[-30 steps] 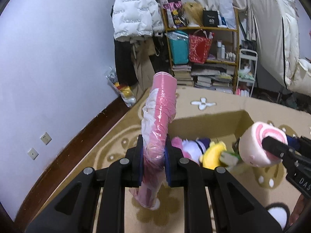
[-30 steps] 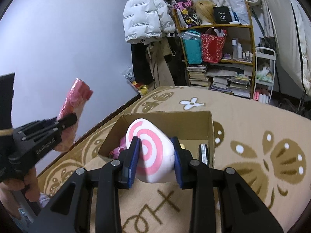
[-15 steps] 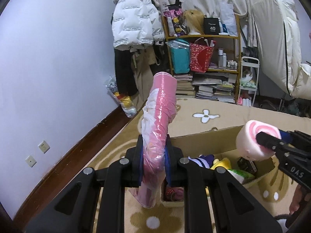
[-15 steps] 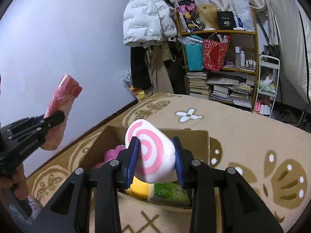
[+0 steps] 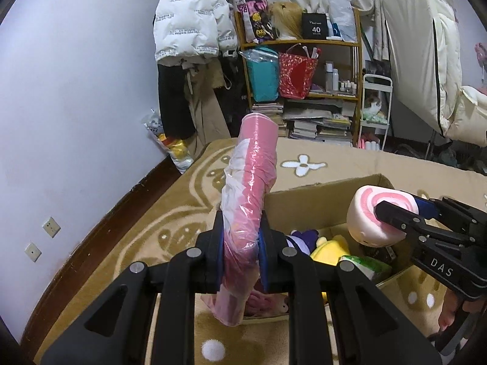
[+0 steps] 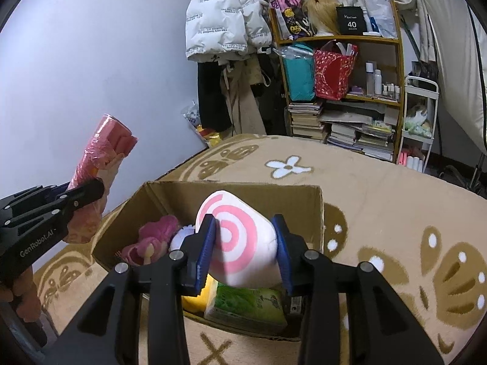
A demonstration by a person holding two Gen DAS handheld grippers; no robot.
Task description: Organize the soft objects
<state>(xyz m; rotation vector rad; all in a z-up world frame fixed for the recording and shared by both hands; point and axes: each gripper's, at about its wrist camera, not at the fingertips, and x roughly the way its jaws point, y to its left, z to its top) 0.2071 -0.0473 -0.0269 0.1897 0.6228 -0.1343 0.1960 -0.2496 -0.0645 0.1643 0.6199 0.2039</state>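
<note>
left gripper (image 5: 240, 255): closed on a pink plastic-wrapped roll (image 5: 252, 194), held nearly upright, at 9 o'clock of the box in the right wrist view.
right gripper (image 6: 245, 248): clamped on a pink-and-white swirl cushion (image 6: 240, 243), held over the open box.
cardboard box (image 6: 231, 191): open on the rug; a pink plush (image 6: 152, 240), a yellow plush (image 5: 331, 248) and a green packet (image 6: 246, 307) are seen inside.
step in hand: both soft items are judged to be carried for placing in the box, the cushion nearest to release.
next move: the cushion is to be lowered into the free space toward the far wall and the fingers opened; the roll, being long, would probably need tilting to lie flat.
hedge: whether the cushion touches the contents below cannot be told.
surface: a tan rug (image 6: 380, 188) with white flower motifs.
room: a pale wall (image 5: 76, 91) at 9 o'clock; a white puffer jacket (image 5: 188, 21) and a crowded shelf unit (image 5: 310, 70) at 12 o'clock.
</note>
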